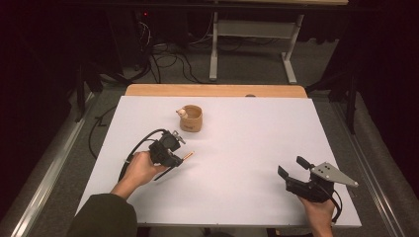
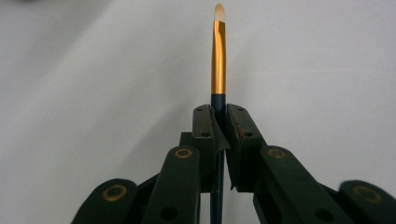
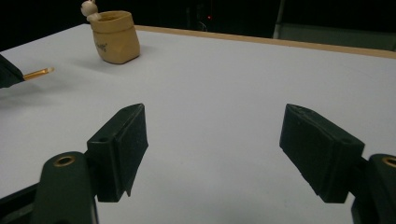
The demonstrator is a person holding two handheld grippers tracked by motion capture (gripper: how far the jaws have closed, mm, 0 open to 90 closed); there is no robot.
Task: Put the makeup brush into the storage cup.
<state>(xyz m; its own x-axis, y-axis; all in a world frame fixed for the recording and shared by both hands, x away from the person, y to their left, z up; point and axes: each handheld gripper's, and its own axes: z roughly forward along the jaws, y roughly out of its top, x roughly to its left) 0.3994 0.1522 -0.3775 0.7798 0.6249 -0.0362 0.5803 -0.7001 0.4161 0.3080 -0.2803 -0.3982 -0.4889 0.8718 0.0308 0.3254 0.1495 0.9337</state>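
Looking along the left gripper (image 2: 219, 116), we see its jaws clenched on a thin brush (image 2: 218, 60). The dark handle runs up between the two pads and is pinched there. Beyond the pads comes a gold metal sleeve, then a pale, slightly curved tip, pointing straight out ahead of the jaws over the white table (image 2: 93, 70).

From the high view, we note the left gripper (image 1: 179, 150) in the person's left hand (image 1: 141, 168), with the gold end of the brush (image 1: 189, 155) poking out past the jaws toward the middle of the table. The brush end appears to sit just above the tabletop; whether it touches we cannot tell. A small tan cup (image 1: 191, 118) with a little round figure on its rim stands farther out, beyond the left jaws and apart from the brush.

The right gripper (image 1: 292, 170) is in the right hand (image 1: 318, 210), well apart from the left. In the right gripper view its jaws stand wide and released, with bare table (image 3: 219, 116) between the pads. Ahead and to the left of those jaws we see the cup (image 3: 116, 37), and nearer, at the left edge, the gold brush end (image 3: 38, 73).
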